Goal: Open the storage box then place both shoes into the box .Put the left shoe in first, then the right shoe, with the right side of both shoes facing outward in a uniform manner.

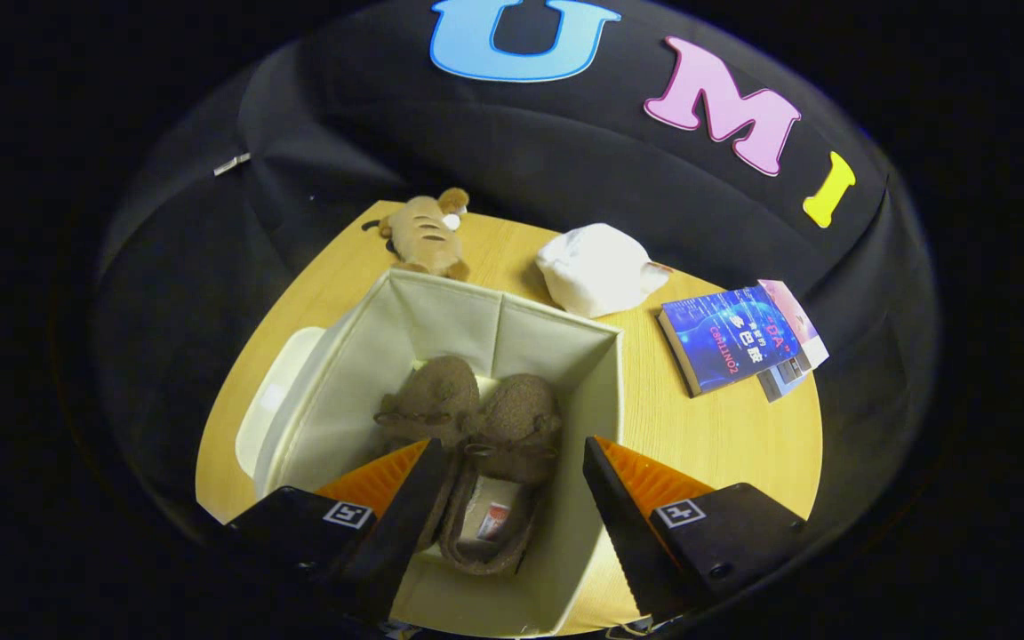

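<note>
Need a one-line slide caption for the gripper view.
Open gripper above the open storage box with both brown shoes side by side inside.

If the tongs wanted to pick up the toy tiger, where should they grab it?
Around its striped middle, I'd guess, coming down from above. The toy tiger lies on the wooden table beyond the storage box, its soft body narrow enough to pinch. The tongs now hang open over the shoes in the box.

Dim booth, light from overhead hitting the wooden table (716,418) brightest mid-frame, storage box (565,356) interior evenly lit with soft shadow around the shoes (476,427), heavy fisheye bending toward the edges, focus sharp at centre, slight glare on the book (725,338) at right.
</note>
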Demonstrator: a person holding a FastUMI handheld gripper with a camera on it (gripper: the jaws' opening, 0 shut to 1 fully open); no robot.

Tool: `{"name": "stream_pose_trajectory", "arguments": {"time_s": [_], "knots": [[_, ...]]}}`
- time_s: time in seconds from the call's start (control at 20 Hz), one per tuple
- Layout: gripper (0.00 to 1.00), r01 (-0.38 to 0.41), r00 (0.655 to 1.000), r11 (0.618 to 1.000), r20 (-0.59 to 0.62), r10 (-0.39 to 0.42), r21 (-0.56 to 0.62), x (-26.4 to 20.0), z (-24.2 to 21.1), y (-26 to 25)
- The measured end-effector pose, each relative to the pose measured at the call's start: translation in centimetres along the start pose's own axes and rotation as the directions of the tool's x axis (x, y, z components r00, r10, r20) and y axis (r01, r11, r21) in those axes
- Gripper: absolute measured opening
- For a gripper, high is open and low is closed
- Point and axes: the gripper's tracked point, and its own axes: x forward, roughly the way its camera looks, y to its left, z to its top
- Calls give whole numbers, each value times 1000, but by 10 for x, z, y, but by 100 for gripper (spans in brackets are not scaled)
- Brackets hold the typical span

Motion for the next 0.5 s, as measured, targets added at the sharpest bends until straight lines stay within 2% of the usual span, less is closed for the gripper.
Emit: {"name": "stream_pose_trajectory", "arguments": {"time_s": [0.25, 0.5], "knots": [[99, -90, 977, 986, 207, 60, 138, -41, 48, -32], [98, -114, 908, 967, 420, 8, 229, -100, 96, -111]]}}
